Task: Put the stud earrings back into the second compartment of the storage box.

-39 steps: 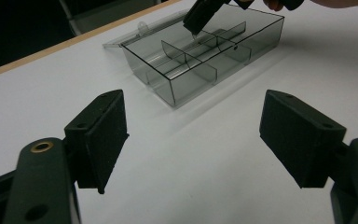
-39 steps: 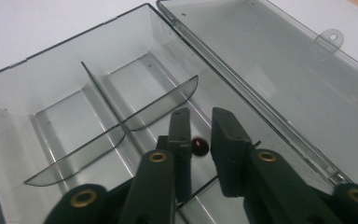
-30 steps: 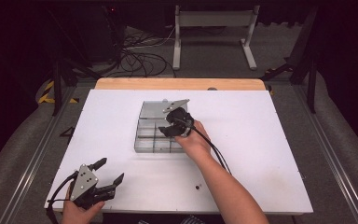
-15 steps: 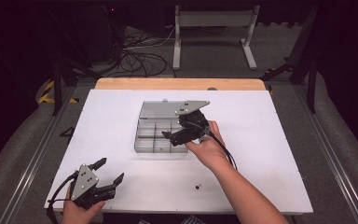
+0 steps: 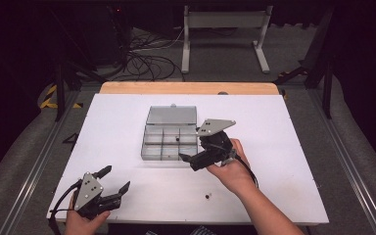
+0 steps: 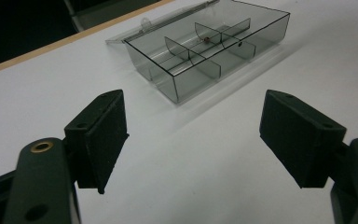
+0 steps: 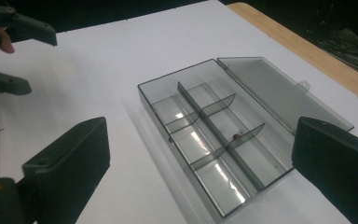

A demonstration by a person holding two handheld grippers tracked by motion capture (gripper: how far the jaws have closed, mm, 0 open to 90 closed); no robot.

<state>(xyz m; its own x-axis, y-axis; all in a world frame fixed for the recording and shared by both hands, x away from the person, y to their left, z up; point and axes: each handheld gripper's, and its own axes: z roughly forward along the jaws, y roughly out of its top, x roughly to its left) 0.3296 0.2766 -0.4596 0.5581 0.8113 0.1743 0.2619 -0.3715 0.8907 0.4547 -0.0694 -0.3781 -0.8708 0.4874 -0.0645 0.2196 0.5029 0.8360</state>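
Left gripper (image 5: 114, 181) rests low on the white counter (image 5: 284, 147), fingers released, empty. A small dark piece (image 5: 207, 196) lies near the front; right gripper (image 5: 190, 159), fingers released, hovers beside the open clear box (image 5: 169, 145)

A clear grey plastic box (image 5: 169, 144) lies flat near the middle of the white table (image 5: 284, 122), toward its far edge, its hinged lid (image 5: 172, 115) folded open flat behind it. Dividers split it into six compartments; one small dark bead (image 5: 177, 138) sits in a middle compartment. Another small dark piece (image 5: 207, 197) lies on the table near the front edge.
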